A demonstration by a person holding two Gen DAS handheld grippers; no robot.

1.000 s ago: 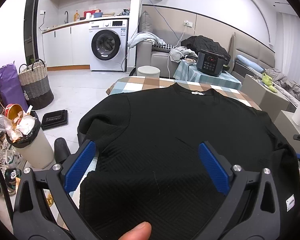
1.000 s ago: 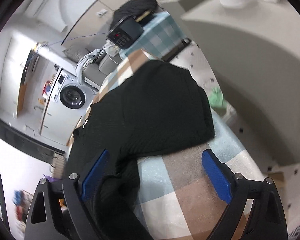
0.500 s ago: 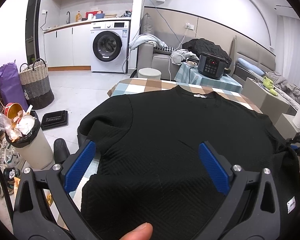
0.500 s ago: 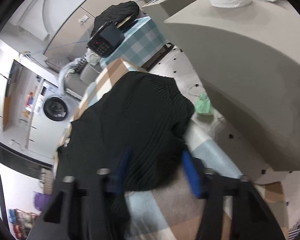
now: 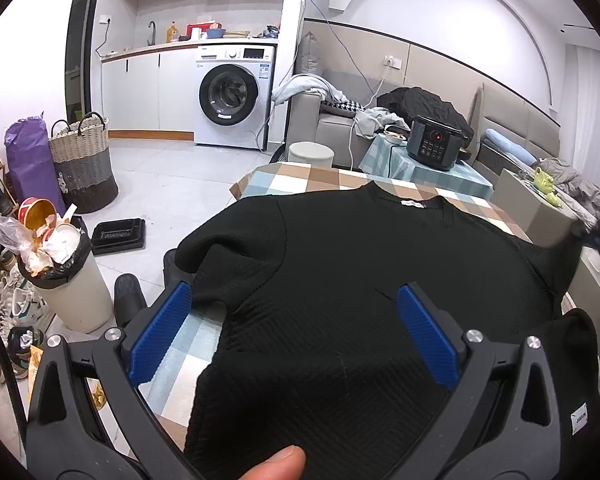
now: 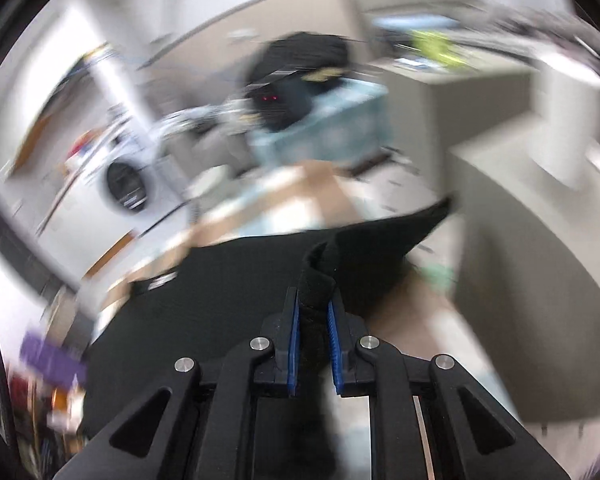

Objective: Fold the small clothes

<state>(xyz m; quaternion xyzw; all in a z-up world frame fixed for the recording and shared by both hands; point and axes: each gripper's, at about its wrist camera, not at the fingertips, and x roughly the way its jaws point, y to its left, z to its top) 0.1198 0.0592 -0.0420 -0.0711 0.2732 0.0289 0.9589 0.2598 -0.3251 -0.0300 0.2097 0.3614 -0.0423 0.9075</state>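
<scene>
In the left wrist view, the left gripper (image 5: pixel 296 336) hovered with fingers spread wide over the black sweater (image 5: pixel 360 288), which lay flat on the checked table (image 5: pixel 300 178), collar far. In the right wrist view, the right gripper (image 6: pixel 314 344), having just closed, pinched the sweater's right sleeve (image 6: pixel 384 240), lifted clear for folding inward.

- A white washing machine (image 5: pixel 234 96) stands under the kitchen counter against the far wall.
- A woven laundry basket (image 5: pixel 83 162) sits on the floor, just beside a purple bag (image 5: pixel 27 156).
- An overfilled white bin (image 5: pixel 66 280) with a black liner stands near the bench's left edge.
- A black tray (image 5: pixel 118 236) lies on the floor tiles.
- A dark cooker (image 5: pixel 436 148) rests on a small checked side table (image 5: pixel 440 178) beyond the bench's far edge.
- A grey sofa (image 5: pixel 332 128) carries loose clothes.
</scene>
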